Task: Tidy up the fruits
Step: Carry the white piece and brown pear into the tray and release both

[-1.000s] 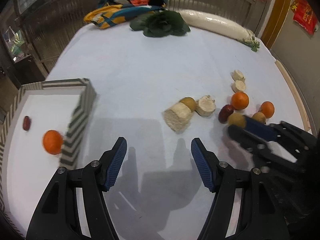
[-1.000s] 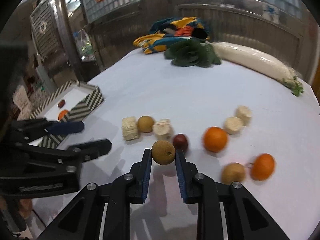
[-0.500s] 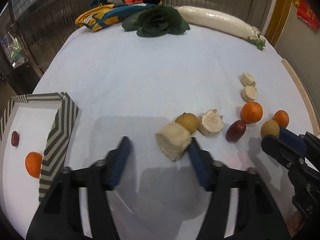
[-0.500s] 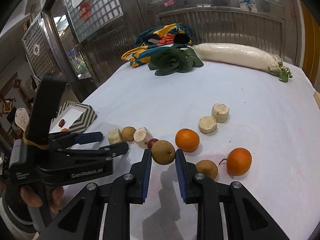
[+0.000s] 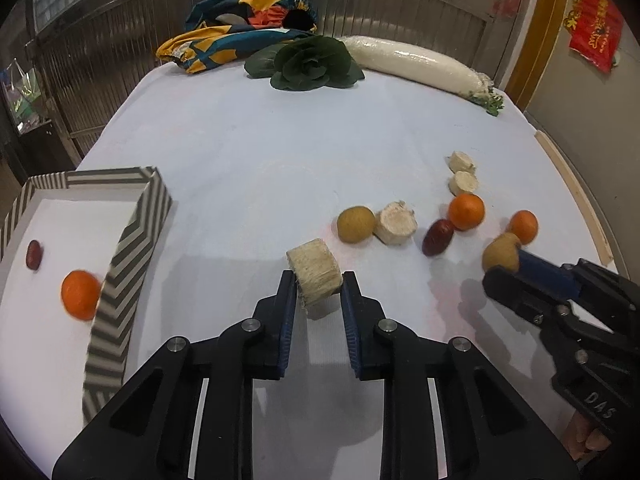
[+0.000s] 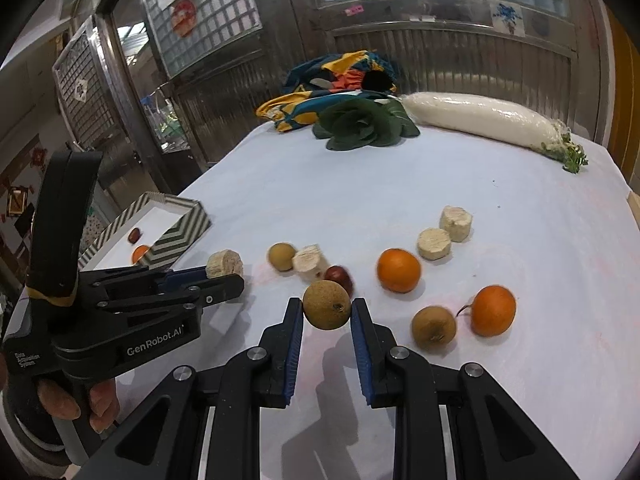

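A brown fruit (image 6: 327, 305) is held between the narrow fingers of the right gripper (image 6: 326, 312), lifted clear of the cloth, well to the right of the striped tray (image 5: 124, 264). A pale chunk (image 5: 316, 272) is pinched at the tips of the left gripper (image 5: 318, 292), nearer the tray. Only the chunk's near end is caught, so a slip or twist during lifting is likely. The round fruit could be rolled out if the grip is eased early. An orange (image 5: 80, 294) and a red fruit (image 5: 34, 254) already lie in the tray.
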Available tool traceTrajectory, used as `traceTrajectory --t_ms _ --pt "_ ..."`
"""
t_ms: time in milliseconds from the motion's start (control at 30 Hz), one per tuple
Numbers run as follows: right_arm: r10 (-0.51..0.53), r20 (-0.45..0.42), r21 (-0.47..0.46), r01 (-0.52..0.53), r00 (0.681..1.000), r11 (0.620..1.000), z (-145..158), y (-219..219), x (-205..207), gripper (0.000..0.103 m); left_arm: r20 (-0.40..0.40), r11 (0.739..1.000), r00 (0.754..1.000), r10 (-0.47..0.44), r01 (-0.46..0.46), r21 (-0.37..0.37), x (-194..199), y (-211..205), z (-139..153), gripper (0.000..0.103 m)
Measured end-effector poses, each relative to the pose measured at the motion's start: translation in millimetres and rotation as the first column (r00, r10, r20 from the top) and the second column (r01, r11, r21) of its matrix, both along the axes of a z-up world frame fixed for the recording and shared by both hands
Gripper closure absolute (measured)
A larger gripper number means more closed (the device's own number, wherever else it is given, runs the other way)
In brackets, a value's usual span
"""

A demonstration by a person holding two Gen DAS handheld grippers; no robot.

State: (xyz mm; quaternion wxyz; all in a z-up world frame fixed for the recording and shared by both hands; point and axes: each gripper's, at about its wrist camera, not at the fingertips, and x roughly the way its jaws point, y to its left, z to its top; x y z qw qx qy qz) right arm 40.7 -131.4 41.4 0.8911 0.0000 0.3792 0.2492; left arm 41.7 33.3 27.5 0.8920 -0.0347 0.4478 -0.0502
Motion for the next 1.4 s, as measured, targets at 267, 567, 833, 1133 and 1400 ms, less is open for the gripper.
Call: traceTrajectory --t_ms 267,567,833,1133,1400 --pt "0.001 -0.019 -0.010 -0.002 1.000 1.000 -9 5 -15 0.080 0.007 0.999 1.000 -0.017 0.017 -0.035 -19 10 7 0.082" --pt "0.018 -0.003 -0.009 -0.018 1.000 1.000 -6 16 -31 0.080 0.054 1.000 0.998 -0.014 0.014 -0.002 -42 14 20 0.082" --pt "0.033 0.011 -0.008 -0.032 0.999 0.999 0 32 -43 0.080 0.088 1.000 0.996 0.006 -0.008 0.027 -60 26 29 0.082" --pt "0.060 0.028 -0.009 -0.060 0.998 0.998 9 53 -55 0.080 0.137 0.997 0.989 0.054 -0.062 0.055 -80 48 43 0.082" --pt "0.099 0.042 -0.014 -0.098 0.994 0.995 15 76 -61 0.080 0.165 0.991 0.981 0.107 -0.118 0.061 -90 76 53 0.082"
